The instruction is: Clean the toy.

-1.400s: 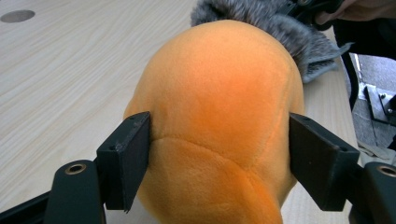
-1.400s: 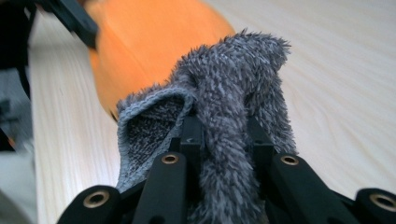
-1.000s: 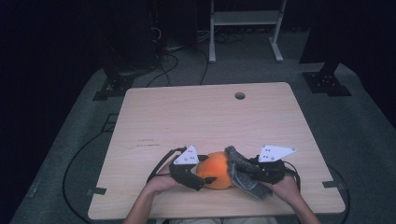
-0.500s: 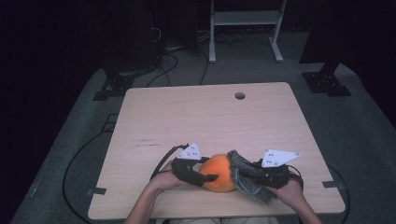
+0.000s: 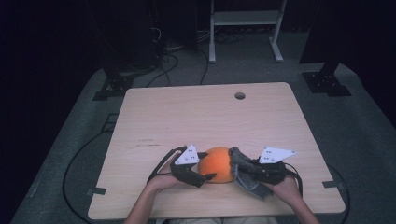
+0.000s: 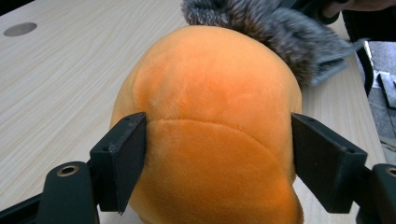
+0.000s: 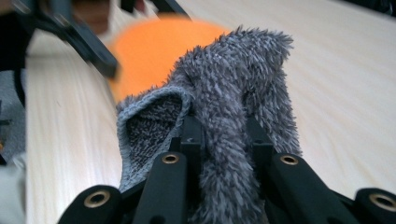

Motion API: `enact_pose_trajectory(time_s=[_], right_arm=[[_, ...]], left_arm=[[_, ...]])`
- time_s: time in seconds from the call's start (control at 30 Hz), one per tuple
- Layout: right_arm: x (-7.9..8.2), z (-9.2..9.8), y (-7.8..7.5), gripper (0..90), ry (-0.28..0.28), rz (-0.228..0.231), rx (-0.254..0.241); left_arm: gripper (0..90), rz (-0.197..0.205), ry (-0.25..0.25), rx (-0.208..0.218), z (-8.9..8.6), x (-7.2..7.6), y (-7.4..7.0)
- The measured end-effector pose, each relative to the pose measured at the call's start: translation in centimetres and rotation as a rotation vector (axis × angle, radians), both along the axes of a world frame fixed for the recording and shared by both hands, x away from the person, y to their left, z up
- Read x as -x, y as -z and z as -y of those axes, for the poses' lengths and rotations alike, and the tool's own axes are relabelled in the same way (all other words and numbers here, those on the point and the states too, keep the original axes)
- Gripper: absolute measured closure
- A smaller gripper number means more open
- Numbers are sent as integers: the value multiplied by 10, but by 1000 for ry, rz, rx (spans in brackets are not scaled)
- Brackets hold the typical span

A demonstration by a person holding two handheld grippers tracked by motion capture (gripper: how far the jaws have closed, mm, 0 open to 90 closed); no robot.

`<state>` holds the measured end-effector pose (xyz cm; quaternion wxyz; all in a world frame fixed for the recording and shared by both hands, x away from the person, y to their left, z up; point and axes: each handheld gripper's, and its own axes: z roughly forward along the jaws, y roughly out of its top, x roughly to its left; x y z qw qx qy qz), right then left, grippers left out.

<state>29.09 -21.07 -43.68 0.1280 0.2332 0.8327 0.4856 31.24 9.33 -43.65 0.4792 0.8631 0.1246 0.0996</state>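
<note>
1. The orange plush [image 5: 215,164] sits on the counter [image 5: 205,116] near the person's edge, between the two grippers. A grey fuzzy cloth [image 5: 243,170] lies against its right side.

2. The left gripper [image 5: 204,175] is at the plush's left side. In the left gripper view its two fingers [image 6: 122,161] straddle the plush [image 6: 210,130], one on each flank, touching the pile or just off it; I cannot tell whether they press in.

3. What has just changed: over the last second the left fingers closed in on the plush and have just been opening again, with the plush between them. A second ago this gripper sat a little further back from the plush; now it is tucked closer under its front.

4. The right gripper [image 7: 219,140] is clamped nearly shut on a fold of the cloth [image 7: 224,107], which stands up between its fingers [image 7: 191,135], with the plush [image 7: 159,51] blurred beyond. In the high view it has barely shifted from the earlier frames.

5. My reading: the left hand looks to be re-gripping, squeezing and easing off to find a better hold on the soft, round body, while the right keeps the cloth ready at its side.

6. The work looks mid-way: the cloth touches the plush, but the plush is not firmly secured on the left, so it could roll or slip.
</note>
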Motion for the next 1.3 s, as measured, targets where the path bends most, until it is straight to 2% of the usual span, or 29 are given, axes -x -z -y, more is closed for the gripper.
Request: enact_pose_trajectory(time_s=[0.13,0.17,0.27,0.37,0.43,0.5,0.53,0.57,0.63,0.67,0.73,0.77,0.83,0.87,0.97,1.03,1.13,1.2,1.3], right_arm=[[-2,17,14,737,36,-82,63],[-1,20,13,737,40,-81,75],[2,20,1,738,36,-40,25],[3,6,-15,738,-9,12,-41],[2,-4,-19,738,-31,31,-50],[1,-13,-19,738,-42,35,-26],[1,-15,-17,738,-41,40,-9],[0,-14,-13,739,-39,34,-19],[0,-9,-9,739,-29,17,-34],[0,-8,-8,739,-25,16,-31],[2,-5,-5,738,-22,4,-31],[3,-3,-4,739,-25,-1,-35],[4,-1,-4,738,-26,-2,-32],[4,-1,-3,738,-29,-3,-31],[3,3,-2,738,-23,3,-11],[2,9,2,738,2,5,31],[-1,21,7,738,39,-37,71],[1,23,1,738,47,-16,56],[5,15,-15,738,12,38,-17]], left_arm=[[224,14,14,3,-1,1,2],[222,15,12,2,-2,1,2],[225,22,22,-3,-2,2,2],[228,39,39,-20,1,3,3],[228,46,41,-29,2,5,2],[227,46,42,-31,1,5,2],[224,38,43,-24,0,5,2],[211,28,45,-15,-1,4,2],[171,-24,28,33,-4,1,-2],[135,-71,-6,53,-5,-3,-5],[86,-122,-37,43,-7,-7,-5],[76,-152,-36,33,-6,-7,-2],[99,-180,-25,-14,-2,-8,2],[121,-166,-24,-19,-1,-7,3],[225,-136,-19,0,-3,-5,0],[253,-134,-23,10,-5,-5,0],[267,-119,-20,27,-6,-5,-2],[288,-98,-10,32,-5,-3,-5],[307,-41,25,18,1,2,-7]])
